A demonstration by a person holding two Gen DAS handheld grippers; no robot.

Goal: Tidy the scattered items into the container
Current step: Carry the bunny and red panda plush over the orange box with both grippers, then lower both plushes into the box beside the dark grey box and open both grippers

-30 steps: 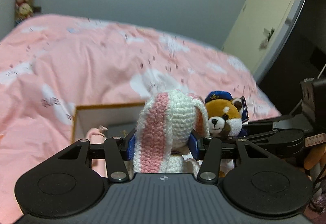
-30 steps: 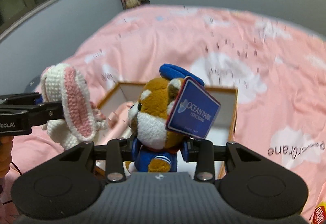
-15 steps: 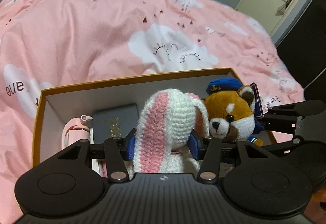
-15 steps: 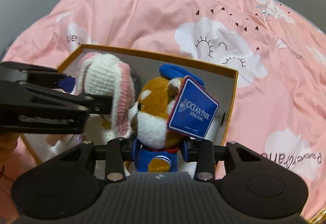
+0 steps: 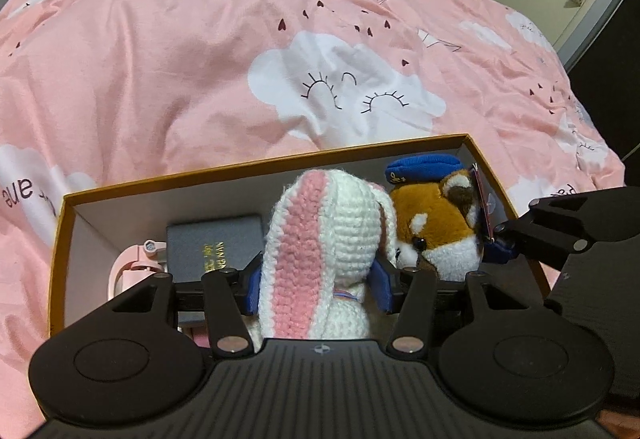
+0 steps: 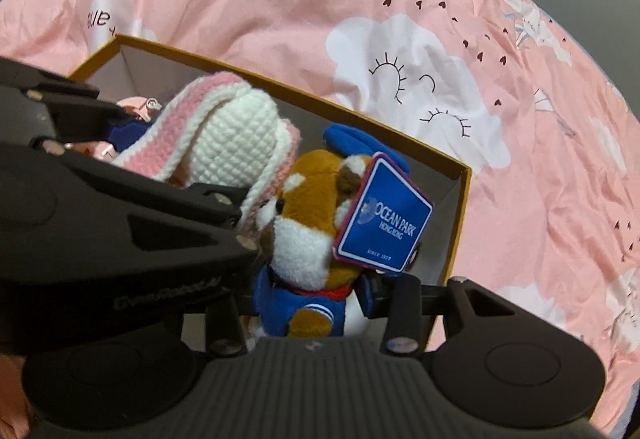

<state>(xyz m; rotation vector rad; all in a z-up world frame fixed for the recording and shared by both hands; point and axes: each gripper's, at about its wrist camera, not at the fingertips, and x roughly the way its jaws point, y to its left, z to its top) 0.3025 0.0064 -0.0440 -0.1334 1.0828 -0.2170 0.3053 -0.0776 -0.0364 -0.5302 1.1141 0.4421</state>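
The left gripper point(image 5: 318, 281) points steeply down into an open box point(image 5: 256, 165) with orange-brown walls and a white inside, which sits on a pink bedspread point(image 5: 168, 51) printed with white clouds. Its 2 blue pads sit against the sides of a crocheted white rabbit point(image 5: 320, 235) with pink-striped ears, so the jaws are partly apart with the toy clamped between them. The rabbit hangs upright inside the box's outline, near its middle.

Just to the right, touching the rabbit's ear, is a brown and white plush animal point(image 5: 436, 223) in a blue cap and blue sailor jacket. The right gripper point(image 6: 316, 303) has this toy by the body between its 2 blue pads. Its jaws are opening slightly, with the toy still between them and the pads still on its jacket. A blue square tag point(image 6: 384, 215) reading OCEAN PARK HONG KONG hangs from the toy's ear. This toy sits toward the right end of the box, close to its right wall.

On the box floor to the left of the rabbit lies a dark grey booklet point(image 5: 214, 247) with gold lettering, and beside it, against the left wall, a pale pink object point(image 5: 136, 263) whose kind cannot be told.
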